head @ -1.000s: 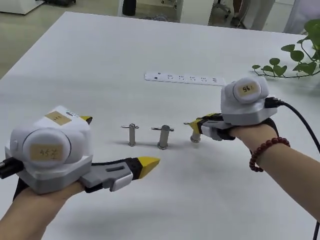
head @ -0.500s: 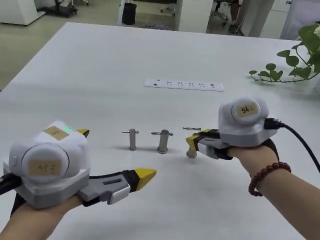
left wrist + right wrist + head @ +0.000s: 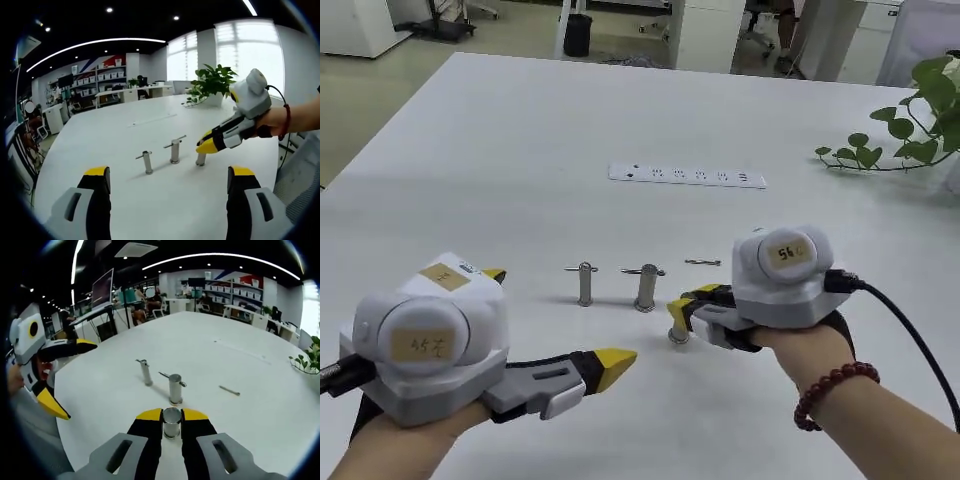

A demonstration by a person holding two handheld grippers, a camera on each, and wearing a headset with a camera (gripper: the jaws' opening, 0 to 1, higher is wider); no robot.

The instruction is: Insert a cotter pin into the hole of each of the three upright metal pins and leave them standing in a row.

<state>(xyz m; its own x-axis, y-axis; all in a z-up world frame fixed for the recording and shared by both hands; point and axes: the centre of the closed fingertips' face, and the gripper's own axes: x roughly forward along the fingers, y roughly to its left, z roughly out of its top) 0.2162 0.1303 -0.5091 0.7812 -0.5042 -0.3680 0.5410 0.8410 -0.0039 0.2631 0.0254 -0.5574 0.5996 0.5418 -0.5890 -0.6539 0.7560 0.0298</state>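
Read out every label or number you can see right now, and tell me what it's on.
"56", then a mark I can't read: right sticker, on the right tool.
"45", then an unclear mark: left sticker, on the left tool.
Top sticker, also on the left tool: too blurred to read.
Power strip: no legible print.
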